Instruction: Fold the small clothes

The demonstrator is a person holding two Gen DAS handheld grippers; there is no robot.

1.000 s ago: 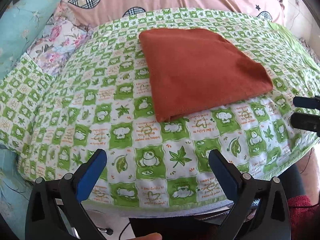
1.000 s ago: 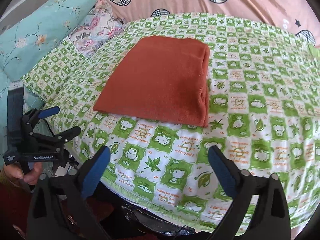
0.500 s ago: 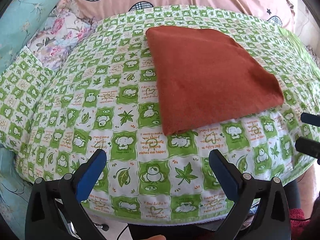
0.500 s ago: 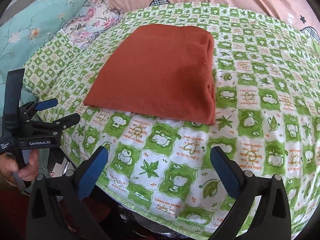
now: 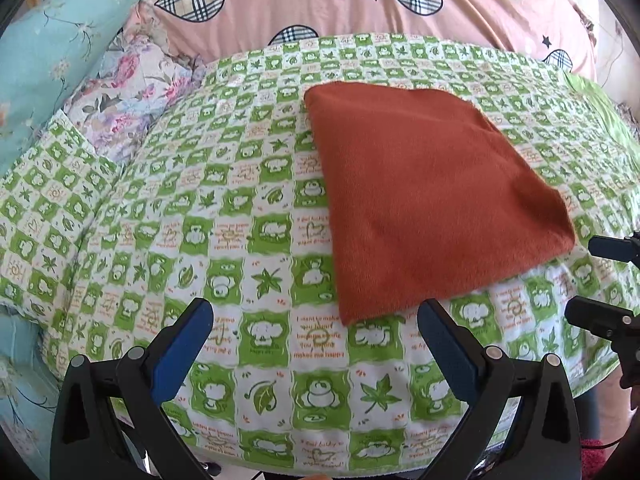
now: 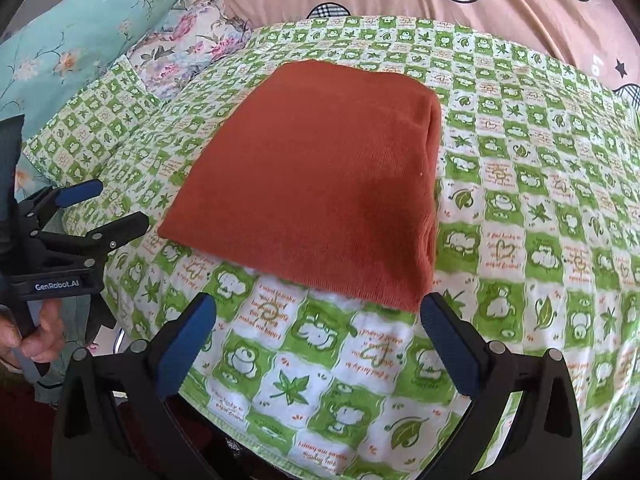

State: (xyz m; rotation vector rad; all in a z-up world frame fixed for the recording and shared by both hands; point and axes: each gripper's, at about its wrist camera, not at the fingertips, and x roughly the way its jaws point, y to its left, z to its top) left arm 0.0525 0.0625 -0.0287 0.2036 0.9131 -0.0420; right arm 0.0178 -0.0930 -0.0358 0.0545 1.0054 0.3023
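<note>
On the green-and-white checked bedcover [image 5: 256, 240], toward twelve o'clock from both grippers, lies the rust-orange garment [image 6: 320, 176], already a flat folded rectangle with a thick fold edge along its three-o'clock side in the right wrist view. Nothing touches it. The left gripper [image 5: 316, 336] has its fingers wide apart, hovering over the cover just short of the garment's near corner; that corner sits at about one o'clock between the blue pads. The right gripper [image 6: 318, 330] is likewise spread open and empty, with the garment's near edge just beyond its tips and the right-hand corner close to its right finger. The left gripper also shows at nine o'clock in the right wrist view, held by a hand [image 6: 32, 336].

The step in hand looks like an approach for another fold. To do it well, each gripper should probably take one near corner, pinching all the layers together so the stack does not slide apart, then lift low and carry both corners evenly toward twelve o'clock, landing edge on edge. Catching the bedcover beneath would drag the whole surface, so the lower finger should slip under the cloth only.
</note>
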